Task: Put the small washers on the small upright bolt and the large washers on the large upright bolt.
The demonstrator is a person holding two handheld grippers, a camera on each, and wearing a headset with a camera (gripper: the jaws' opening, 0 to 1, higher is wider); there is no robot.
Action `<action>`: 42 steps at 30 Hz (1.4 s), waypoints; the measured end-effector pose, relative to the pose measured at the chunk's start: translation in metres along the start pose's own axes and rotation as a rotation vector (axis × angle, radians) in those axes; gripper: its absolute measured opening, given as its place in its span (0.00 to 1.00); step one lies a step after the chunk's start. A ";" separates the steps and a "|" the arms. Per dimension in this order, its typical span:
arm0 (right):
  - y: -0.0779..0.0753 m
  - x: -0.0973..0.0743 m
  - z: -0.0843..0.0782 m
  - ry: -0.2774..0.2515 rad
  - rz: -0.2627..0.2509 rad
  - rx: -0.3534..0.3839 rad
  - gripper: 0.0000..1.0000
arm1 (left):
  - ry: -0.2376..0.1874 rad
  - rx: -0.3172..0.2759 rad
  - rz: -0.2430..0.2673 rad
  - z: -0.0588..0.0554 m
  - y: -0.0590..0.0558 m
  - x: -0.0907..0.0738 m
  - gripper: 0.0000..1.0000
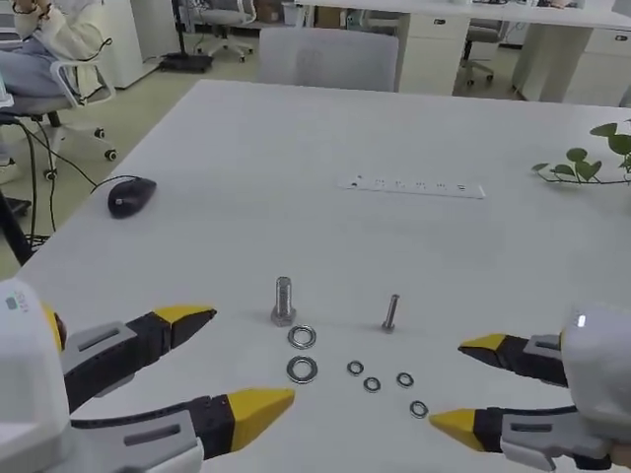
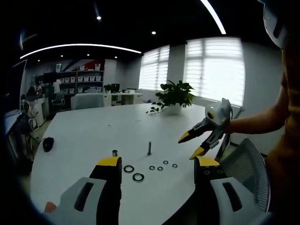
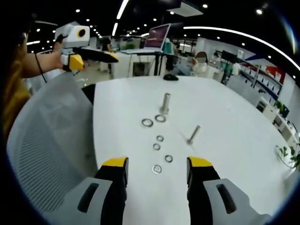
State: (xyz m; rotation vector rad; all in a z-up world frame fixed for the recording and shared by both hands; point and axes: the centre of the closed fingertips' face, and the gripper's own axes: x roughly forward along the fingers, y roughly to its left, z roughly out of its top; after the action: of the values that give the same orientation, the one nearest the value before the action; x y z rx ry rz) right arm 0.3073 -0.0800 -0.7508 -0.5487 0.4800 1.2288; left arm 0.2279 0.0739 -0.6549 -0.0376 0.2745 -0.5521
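On the white table (image 1: 296, 177) a large bolt (image 1: 283, 301) and a thinner small bolt (image 1: 390, 312) stand upright. Two large washers (image 1: 302, 337) lie flat just in front of the large bolt. Several small washers (image 1: 372, 384) are scattered in front of the small bolt. My left gripper (image 1: 251, 357) hovers open near the table's front edge, left of the washers, empty. My right gripper (image 1: 446, 384) is open to the right of the small washers, holding nothing. In the right gripper view the nearest small washer (image 3: 156, 168) lies just ahead of my open right gripper (image 3: 157, 163). In the left gripper view my open left gripper (image 2: 158, 164) faces both bolts.
A black mouse (image 1: 131, 196) sits at the table's left, a white power strip (image 1: 412, 185) in the middle far side, and a plant (image 1: 596, 158) at the right edge. A grey chair (image 1: 325, 57) stands behind the table. A person sits at the back left.
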 end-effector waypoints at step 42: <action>0.007 0.052 -0.054 0.467 0.252 -0.143 0.27 | -0.004 -0.017 0.012 -0.001 0.008 0.001 0.61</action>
State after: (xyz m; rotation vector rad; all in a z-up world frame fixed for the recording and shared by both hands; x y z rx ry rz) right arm 0.3120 -0.0735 -0.8255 -0.9270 0.8795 1.3832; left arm 0.2327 0.0801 -0.6572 -0.0536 0.2750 -0.5374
